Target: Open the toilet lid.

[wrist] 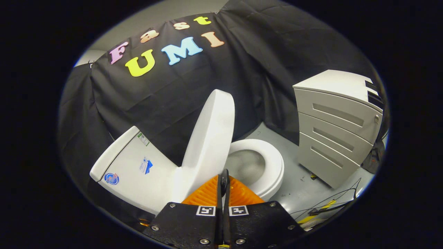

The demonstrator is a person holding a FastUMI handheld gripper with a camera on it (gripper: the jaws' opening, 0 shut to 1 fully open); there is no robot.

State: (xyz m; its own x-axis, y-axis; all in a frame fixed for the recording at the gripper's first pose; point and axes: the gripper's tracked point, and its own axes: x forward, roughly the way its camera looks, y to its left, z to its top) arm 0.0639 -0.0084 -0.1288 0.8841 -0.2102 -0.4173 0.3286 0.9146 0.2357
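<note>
The white toilet lid (211,133) stands raised, nearly upright, leaning toward the tank (135,169). Beside it the seat ring (273,162) and the bowl lie uncovered. My gripper (223,183) is just in front of the lid's lower edge, near the hinge. Its orange fingers (204,193) are pressed together with nothing between them, and they touch neither lid nor seat as far as I can tell.
A grey drawer cabinet (335,128) stands on the floor beyond the bowl. Cables and yellow tape (325,207) lie on the grey floor near the cabinet's base. Black cloth walls close the booth behind the toilet.
</note>
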